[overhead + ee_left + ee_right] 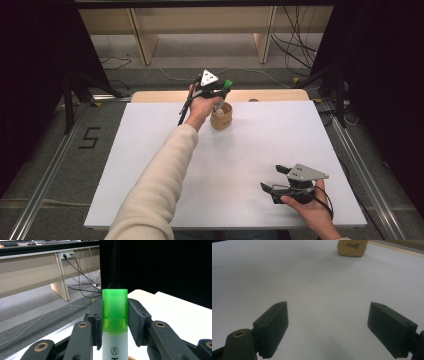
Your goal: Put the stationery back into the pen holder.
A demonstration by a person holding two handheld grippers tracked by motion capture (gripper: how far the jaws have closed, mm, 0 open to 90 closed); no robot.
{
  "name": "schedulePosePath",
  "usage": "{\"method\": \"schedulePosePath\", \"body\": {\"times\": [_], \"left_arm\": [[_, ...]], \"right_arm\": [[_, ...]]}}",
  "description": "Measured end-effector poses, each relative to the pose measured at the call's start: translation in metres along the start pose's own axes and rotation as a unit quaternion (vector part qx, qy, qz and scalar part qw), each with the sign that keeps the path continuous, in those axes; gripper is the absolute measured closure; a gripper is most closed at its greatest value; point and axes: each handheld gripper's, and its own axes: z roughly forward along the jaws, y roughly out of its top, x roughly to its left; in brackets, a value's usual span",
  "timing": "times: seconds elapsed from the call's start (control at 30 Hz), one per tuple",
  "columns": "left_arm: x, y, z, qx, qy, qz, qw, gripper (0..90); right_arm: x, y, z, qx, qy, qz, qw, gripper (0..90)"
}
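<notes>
My left gripper (223,90) is held up over the far middle of the white table (150,165), shut on a marker with a green cap (228,84). In the left gripper view the green-capped white marker (114,315) stands upright, pinched between both black pads (96,320). Just below it stands a tan cup (222,116) with something pale inside; the same tan cup (352,247) appears far off in the right gripper view. Low over the near right corner, my right gripper (274,178) is open, its pads (271,327) wide apart with only bare table between them.
A wooden strip (280,95) runs along the table's far edge. Beyond it are desk legs and loose cables (295,50) on the floor. Metal rails (45,175) flank the table on both sides. The table's whole middle is bare white surface.
</notes>
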Motion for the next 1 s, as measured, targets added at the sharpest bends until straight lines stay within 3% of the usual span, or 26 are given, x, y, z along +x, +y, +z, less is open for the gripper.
{"method": "schedulePosePath", "body": {"times": [0.63,1.0], "left_arm": [[0.000,-0.005,0.001,0.014,-0.002,0.001,0.9999,66.7],[0.002,-0.015,0.001,0.022,0.000,-0.009,0.9997,66.7]], "right_arm": [[0.000,0.000,0.000,0.000,0.000,-0.001,1.0000,17.7],[0.000,0.000,0.000,0.000,0.000,-0.001,1.0000,17.7]]}}
